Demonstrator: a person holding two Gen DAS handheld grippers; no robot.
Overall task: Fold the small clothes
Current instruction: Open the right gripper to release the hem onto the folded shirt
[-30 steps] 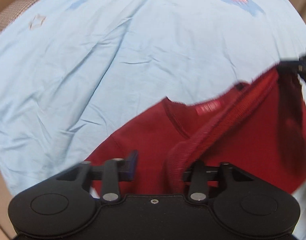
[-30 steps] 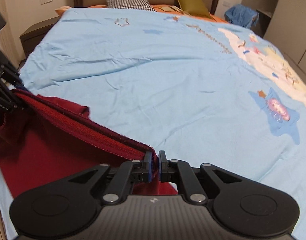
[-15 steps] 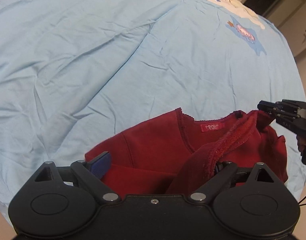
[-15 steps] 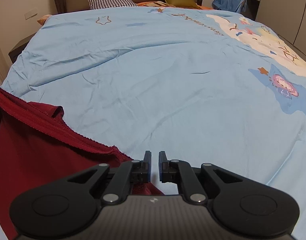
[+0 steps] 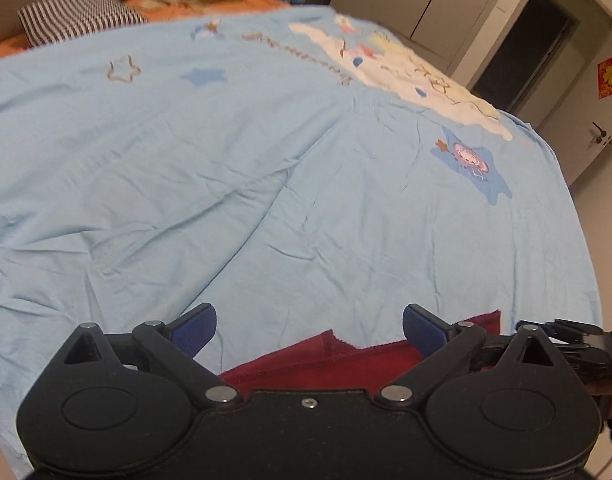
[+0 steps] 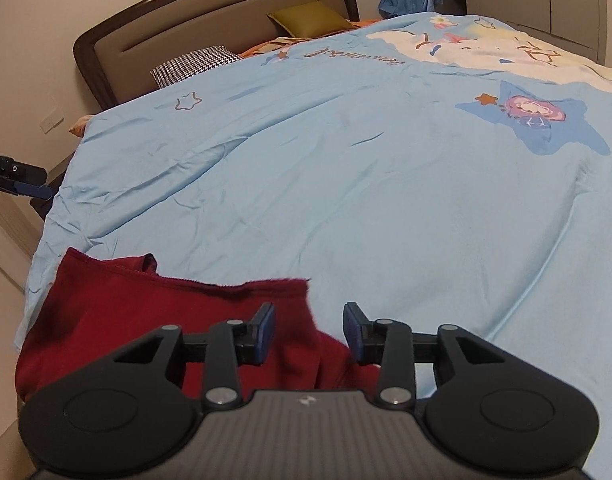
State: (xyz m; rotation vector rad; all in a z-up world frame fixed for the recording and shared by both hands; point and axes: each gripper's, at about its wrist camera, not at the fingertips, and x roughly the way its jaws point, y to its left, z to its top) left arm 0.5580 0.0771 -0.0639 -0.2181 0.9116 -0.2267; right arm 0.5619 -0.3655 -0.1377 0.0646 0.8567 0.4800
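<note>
The red garment [image 5: 345, 364] lies mostly hidden behind the left gripper's [image 5: 309, 330] black body

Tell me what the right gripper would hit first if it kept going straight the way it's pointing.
Most likely the red garment: its right edge lies between and just ahead of the right gripper, whose open jaws have just been opening. Depth is unclear; slightly farther right, it would meet the blue bedspread.

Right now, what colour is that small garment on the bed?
Dark red garment, clearest in the right wrist view.

Curly writing on the blue bed cover [image 6: 357, 56], too small to read. Red door sign [image 5: 611, 74] at right, blurred.
</note>
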